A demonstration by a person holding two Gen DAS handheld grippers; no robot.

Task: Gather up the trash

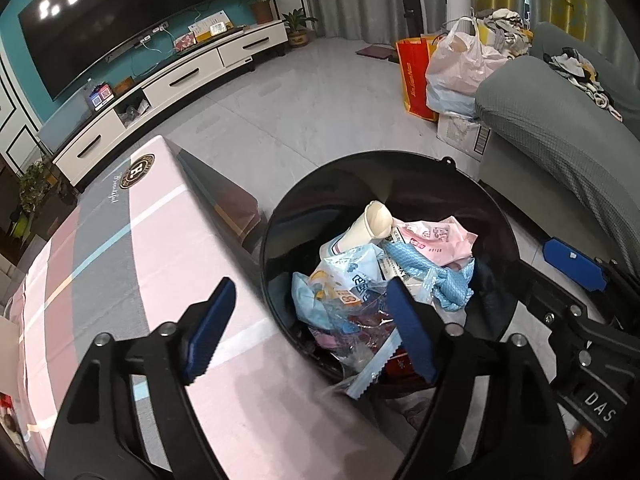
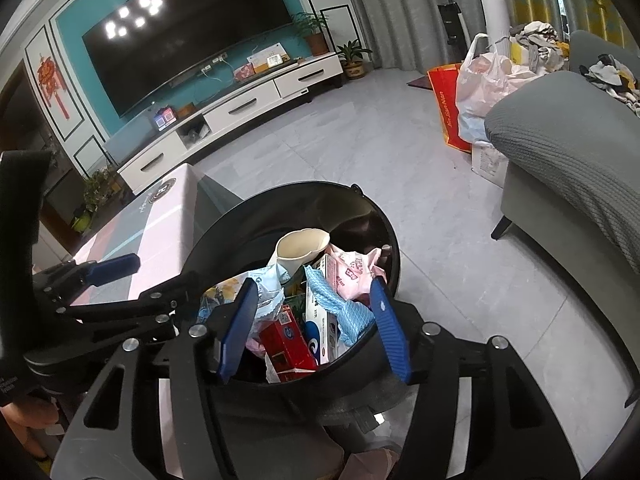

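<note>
A round black trash bin [image 1: 276,248] [image 2: 224,232] stands on the floor beside a low table. It holds a paper cup [image 1: 372,224] [image 2: 298,248], a pink wrapper [image 1: 436,236] [image 2: 352,274], a blue cloth [image 1: 424,272] [image 2: 344,308], a light blue wrapper [image 1: 340,280] and a red carton [image 2: 286,336]. My left gripper [image 1: 312,328] is open and empty over the bin's near left rim. My right gripper [image 2: 316,328] is open and empty above the bin; it also shows at the right of the left wrist view [image 1: 572,260].
The low table with a pink and grey cloth [image 1: 132,264] [image 2: 120,236] touches the bin's left side. A grey sofa [image 1: 560,128] [image 2: 568,152] stands right. Bags [image 1: 456,64] [image 2: 480,80] sit beyond it. A TV cabinet [image 1: 168,92] lines the far wall.
</note>
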